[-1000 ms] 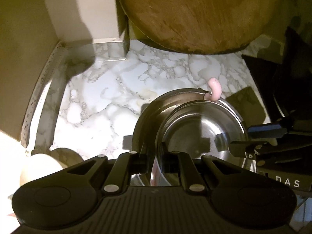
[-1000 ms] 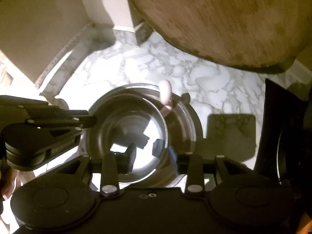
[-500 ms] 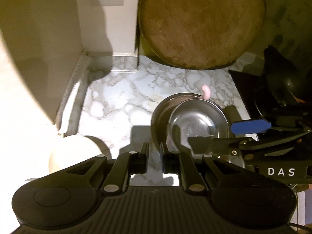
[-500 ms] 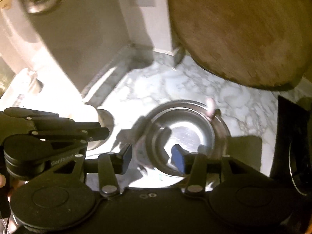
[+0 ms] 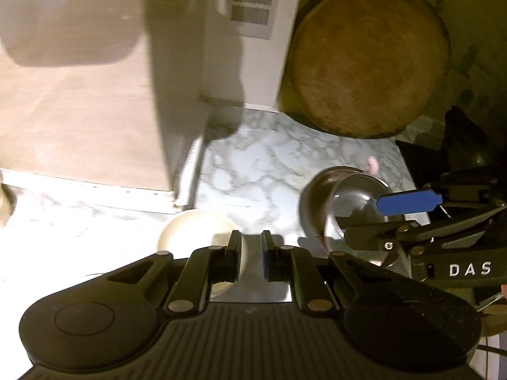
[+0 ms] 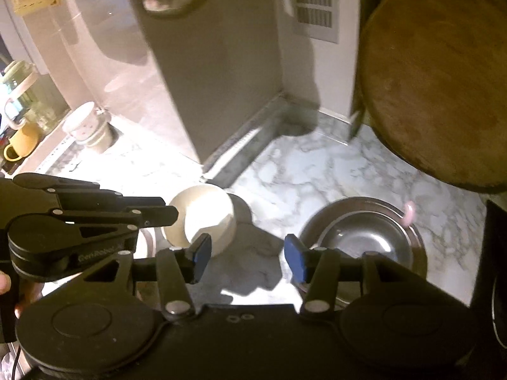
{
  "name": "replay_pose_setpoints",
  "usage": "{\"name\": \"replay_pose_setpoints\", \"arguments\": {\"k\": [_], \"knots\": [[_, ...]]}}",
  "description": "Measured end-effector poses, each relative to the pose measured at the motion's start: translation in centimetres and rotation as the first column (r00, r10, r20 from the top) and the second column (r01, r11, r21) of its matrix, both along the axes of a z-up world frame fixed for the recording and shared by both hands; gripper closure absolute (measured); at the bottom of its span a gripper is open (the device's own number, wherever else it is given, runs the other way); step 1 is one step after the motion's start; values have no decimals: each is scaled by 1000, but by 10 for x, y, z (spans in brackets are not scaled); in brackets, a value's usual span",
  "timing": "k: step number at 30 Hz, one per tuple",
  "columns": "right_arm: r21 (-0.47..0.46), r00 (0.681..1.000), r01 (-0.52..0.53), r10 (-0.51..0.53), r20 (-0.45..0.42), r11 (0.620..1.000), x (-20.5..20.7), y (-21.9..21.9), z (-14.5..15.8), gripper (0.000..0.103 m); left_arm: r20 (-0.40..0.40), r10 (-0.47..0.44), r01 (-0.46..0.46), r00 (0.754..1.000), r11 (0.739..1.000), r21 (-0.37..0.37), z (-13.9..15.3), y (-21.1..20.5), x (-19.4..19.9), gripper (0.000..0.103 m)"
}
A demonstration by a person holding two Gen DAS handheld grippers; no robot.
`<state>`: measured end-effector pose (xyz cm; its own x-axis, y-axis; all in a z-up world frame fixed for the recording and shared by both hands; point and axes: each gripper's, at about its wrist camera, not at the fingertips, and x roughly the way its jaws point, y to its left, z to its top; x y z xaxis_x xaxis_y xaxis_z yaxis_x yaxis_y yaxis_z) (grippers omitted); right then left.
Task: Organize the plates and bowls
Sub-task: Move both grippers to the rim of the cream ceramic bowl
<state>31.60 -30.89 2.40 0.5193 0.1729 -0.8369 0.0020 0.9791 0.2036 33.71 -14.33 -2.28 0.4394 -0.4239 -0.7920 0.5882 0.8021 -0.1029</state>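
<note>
Two steel bowls (image 6: 364, 240) nested on marble counter (image 6: 317, 171), so that part looks done. White bowl (image 6: 202, 218) sits alone just left of them, near wall corner, looks like next job. My left gripper (image 5: 250, 253) clenched, nothing in it. My right gripper (image 6: 247, 253) jaws just been spreading, nothing between them. No plates in view, can't judge those.

Small bowl (image 6: 202, 218) left of nested metal bowls (image 6: 364, 240) on counter (image 6: 317, 177); round board (image 6: 443, 79) behind.
</note>
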Motion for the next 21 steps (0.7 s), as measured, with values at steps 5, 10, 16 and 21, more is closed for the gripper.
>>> {"name": "replay_pose_setpoints", "arguments": {"k": [5, 10, 16, 21], "knots": [[9, 1000, -24, 24, -6, 1000, 11, 15, -6, 52, 3, 29, -29, 1000, 1000, 5, -4, 24, 6, 92], [15, 999, -37, 38, -18, 999, 20, 30, -17, 51, -29, 56, -55, 998, 998, 11, -17, 42, 18, 91], [32, 998, -30, 32, -47, 999, 32, 37, -38, 52, -41, 92, -92, 995, 996, 13, -35, 53, 32, 54], [52, 997, 10, -5, -78, 999, 44, 37, -56, 51, -15, 111, -111, 994, 994, 5, -45, 55, 43, 25]]}}
